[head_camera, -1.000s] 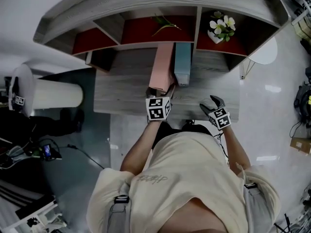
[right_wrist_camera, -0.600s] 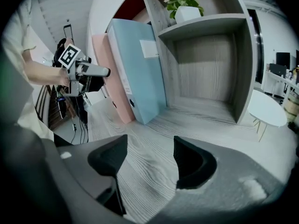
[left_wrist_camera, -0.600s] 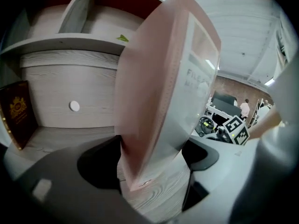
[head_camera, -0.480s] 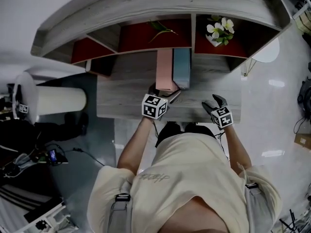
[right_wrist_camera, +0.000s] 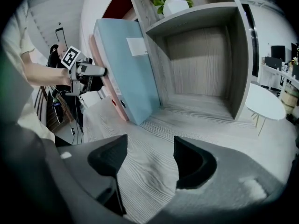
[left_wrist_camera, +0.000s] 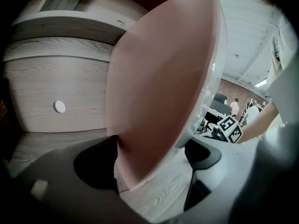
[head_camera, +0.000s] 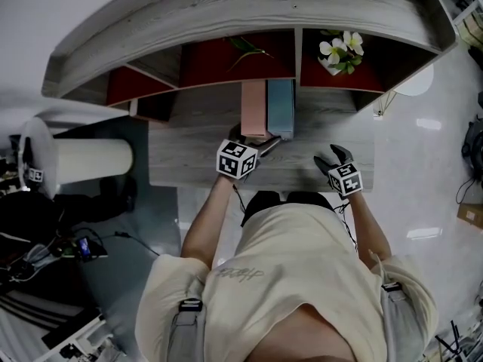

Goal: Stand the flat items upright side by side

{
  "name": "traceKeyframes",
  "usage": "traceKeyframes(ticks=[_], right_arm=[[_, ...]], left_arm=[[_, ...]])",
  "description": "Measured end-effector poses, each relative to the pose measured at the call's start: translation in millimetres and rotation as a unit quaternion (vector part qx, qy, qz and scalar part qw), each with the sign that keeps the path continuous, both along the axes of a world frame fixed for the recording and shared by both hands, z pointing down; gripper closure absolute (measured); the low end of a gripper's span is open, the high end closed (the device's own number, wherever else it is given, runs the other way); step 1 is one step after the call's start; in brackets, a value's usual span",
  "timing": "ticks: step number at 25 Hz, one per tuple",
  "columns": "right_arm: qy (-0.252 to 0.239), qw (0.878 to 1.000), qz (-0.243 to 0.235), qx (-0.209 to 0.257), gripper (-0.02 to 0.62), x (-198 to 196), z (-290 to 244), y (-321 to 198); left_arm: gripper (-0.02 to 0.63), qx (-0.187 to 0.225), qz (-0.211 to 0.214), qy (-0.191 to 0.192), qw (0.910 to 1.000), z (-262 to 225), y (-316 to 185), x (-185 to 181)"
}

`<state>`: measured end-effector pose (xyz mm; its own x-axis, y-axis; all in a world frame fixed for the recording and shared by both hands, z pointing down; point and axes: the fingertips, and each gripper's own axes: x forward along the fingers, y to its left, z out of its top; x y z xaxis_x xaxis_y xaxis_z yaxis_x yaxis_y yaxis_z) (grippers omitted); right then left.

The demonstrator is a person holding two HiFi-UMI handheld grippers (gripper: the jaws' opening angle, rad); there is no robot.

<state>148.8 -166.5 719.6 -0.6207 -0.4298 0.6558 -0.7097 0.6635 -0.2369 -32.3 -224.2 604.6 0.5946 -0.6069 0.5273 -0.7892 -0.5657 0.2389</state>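
Note:
A pink folder (head_camera: 253, 110) and a light blue folder (head_camera: 280, 108) stand upright side by side on the grey wooden desk (head_camera: 189, 145), under the shelf. My left gripper (head_camera: 260, 140) is at the pink folder's near end. Up close in the left gripper view, the pink folder (left_wrist_camera: 163, 87) sits between the jaws of my left gripper (left_wrist_camera: 149, 157), which are opening, with a gap at the right pad. My right gripper (head_camera: 332, 158) hovers over the desk's right part, open and holding nothing. Its view shows the blue folder (right_wrist_camera: 131, 64) leaning slightly on the shelf divider, ahead of the gripper (right_wrist_camera: 147, 160).
A shelf unit with red-backed cubbies runs along the desk's back. A white pot of flowers (head_camera: 341, 47) stands in the right cubby and a green sprig (head_camera: 245, 47) lies in the middle one. A white round table (head_camera: 413, 81) is at the right, a white cylinder (head_camera: 90, 153) at the left.
The pink folder has swung from a slant to upright beside the blue one. My left gripper has drawn back a little towards the desk's front. The right gripper has stayed put.

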Motion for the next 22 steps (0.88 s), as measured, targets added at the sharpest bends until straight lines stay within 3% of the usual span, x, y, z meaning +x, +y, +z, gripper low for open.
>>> traceKeyframes(ticks=[10,16,22], right_arm=[[0.002,1.000,-0.020,0.008,0.291,-9,-3,-2],[0.004,1.000,-0.010,0.006,0.291,-6,-7,9],[0.004,1.000,0.000,0.009,0.291,-10,-18,23]], left_arm=[[0.081,-0.026,0.058,0.022,0.9978,7,-11,2],[0.091,-0.026,0.045,0.021,0.9985,6,-9,0],[0.153,-0.007,0.012,0.034,0.9993,-3,9,-7]])
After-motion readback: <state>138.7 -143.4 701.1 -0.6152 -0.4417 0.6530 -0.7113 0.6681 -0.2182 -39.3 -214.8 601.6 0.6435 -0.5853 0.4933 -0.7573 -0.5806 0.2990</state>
